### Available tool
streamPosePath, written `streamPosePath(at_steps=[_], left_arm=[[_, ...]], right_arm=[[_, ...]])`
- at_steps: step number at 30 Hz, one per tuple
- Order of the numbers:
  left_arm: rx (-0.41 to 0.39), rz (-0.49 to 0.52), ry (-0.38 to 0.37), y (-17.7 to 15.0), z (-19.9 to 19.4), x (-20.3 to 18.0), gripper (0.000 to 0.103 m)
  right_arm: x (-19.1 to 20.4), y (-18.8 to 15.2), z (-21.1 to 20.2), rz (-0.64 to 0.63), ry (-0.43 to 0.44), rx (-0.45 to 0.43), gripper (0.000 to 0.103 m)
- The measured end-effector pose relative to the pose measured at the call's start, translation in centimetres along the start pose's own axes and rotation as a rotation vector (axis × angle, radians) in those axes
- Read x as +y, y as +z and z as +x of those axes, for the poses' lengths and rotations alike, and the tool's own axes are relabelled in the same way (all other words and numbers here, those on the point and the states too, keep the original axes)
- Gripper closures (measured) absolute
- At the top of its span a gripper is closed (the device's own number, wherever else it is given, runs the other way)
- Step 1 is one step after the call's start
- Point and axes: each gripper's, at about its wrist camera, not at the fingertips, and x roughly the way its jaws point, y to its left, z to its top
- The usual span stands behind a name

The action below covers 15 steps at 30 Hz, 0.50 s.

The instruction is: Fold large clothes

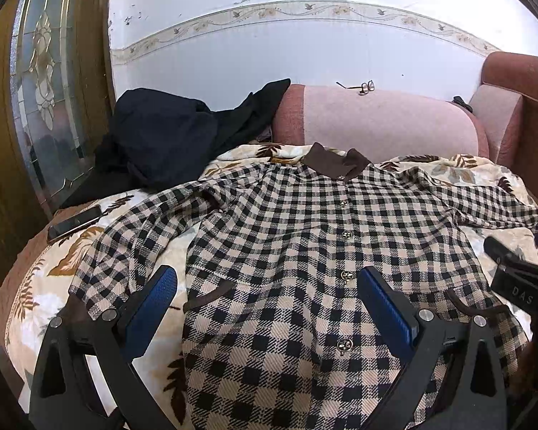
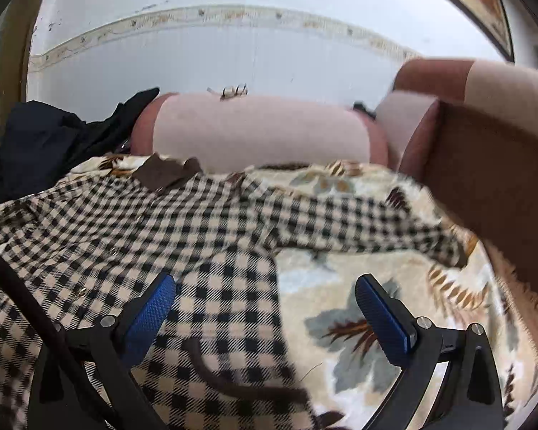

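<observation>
A black-and-beige checked shirt [image 1: 290,236] with a brown collar [image 1: 335,161] lies flat and buttoned, front up, on a floral blanket [image 1: 36,286], sleeves spread to both sides. My left gripper [image 1: 267,294] is open and empty above the shirt's lower left front. My right gripper [image 2: 265,301] is open and empty over the shirt's right side edge, with the right sleeve [image 2: 369,222] stretched out ahead; the shirt [image 2: 125,222] fills the left of that view. The right gripper's body [image 1: 520,279] shows at the right edge of the left wrist view.
A dark garment [image 1: 168,136] is piled at the back left. A pink sofa back [image 1: 383,122] carries a pair of glasses [image 1: 366,86]. A phone [image 1: 75,222] lies on the blanket at left. A wooden armrest [image 2: 491,186] stands at right, a glass-panelled door [image 1: 43,82] at left.
</observation>
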Motion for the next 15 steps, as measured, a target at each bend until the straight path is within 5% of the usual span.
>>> streamPosePath(at_steps=[4, 15], left_arm=[[0.036, -0.002, 0.007, -0.2, 0.7, 0.0, 0.002], [0.076, -0.003, -0.023, -0.4, 1.4, -0.3, 0.002]], right_arm=[[0.4, -0.9, 0.9, 0.003, 0.042, 0.082, 0.001], [0.8, -1.4, 1.8, -0.025, 0.02, 0.13, 0.001]])
